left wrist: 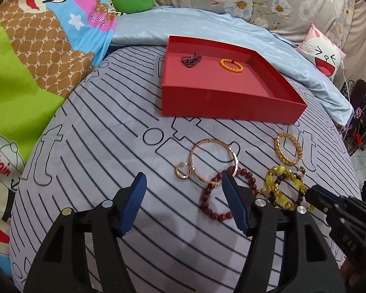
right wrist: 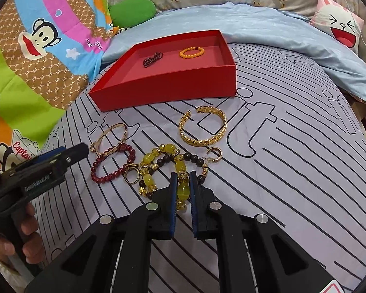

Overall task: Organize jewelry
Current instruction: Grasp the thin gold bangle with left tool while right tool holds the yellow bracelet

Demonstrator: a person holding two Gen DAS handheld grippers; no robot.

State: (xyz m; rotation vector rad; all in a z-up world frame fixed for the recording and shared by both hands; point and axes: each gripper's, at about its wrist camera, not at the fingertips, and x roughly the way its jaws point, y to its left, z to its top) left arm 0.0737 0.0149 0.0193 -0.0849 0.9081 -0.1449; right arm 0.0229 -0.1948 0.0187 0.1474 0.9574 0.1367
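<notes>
Right gripper (right wrist: 183, 178) clamped on yellow bead bracelet (right wrist: 158, 168), lying on bed (right wrist: 280, 171). Left gripper (left wrist: 183, 180) spread wide, empty, above sheet; dark red bead bracelet (left wrist: 222, 195) under its right finger. Thin gold bangle (left wrist: 212, 161) just ahead. Wide gold cuff (right wrist: 203, 129) ahead of right gripper. Red box (right wrist: 163, 83) farther ahead, holding orange bracelet (right wrist: 191, 51) and dark chain (right wrist: 153, 58). Gold ring (right wrist: 131, 174) left of right gripper.

Both views evenly and brightly lit by diffuse light; no glare. Soft shadow lies on the bed (left wrist: 90, 171) beneath the left gripper (left wrist: 183, 183). Focus sharp centrally. Strong fisheye bending, with black vignette from 9 through 3 o'clock.
</notes>
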